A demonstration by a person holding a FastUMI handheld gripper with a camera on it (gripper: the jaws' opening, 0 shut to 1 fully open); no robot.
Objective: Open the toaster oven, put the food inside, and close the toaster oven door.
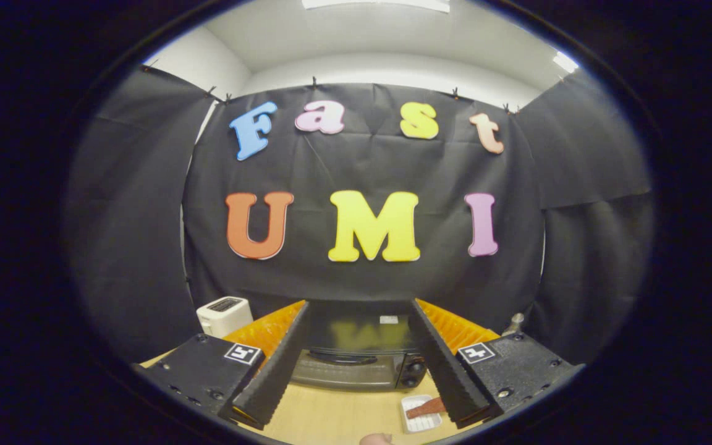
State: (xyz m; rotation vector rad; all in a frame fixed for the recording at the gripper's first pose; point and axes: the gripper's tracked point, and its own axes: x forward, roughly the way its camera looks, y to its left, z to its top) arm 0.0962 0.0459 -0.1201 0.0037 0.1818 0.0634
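1. The gripper (359, 309) is held up above the table (337, 414), its two fingers (275, 371) spread wide apart with nothing between the pads.
2. The fingers touch nothing; the toaster oven (356, 358) shows through the gap between them, beyond their tips and lower down.
3. The toaster oven stands on the table with its front toward the gripper. Its glass door (343, 369) is shut, and a dark handle (343, 357) runs along the top of the door.
4. Two round knobs (416, 372) sit one above the other on the oven's front, on the right side of the door.
5. The oven's flat dark top (362, 334) is glossy and carries a small pale sticker (388, 319) near its back.
6. In front of the toaster oven and to its right, nearer the gripper, a small white tray (419, 421) lies on the table; a reddish-brown strip of food (425, 408) rests in it, partly hidden behind the right finger.
7. To the left of the toaster oven, further back, a white pop-up toaster (224, 314) stands by the black cloth wall (362, 278).
8. To the right of the toaster oven, beside the gripper's body, a small grey metal knob-like thing (516, 321) pokes up; what it is cannot be told.
9. In front of the toaster oven, at the nearest strip of table, a fingertip of a person (376, 439) just shows.
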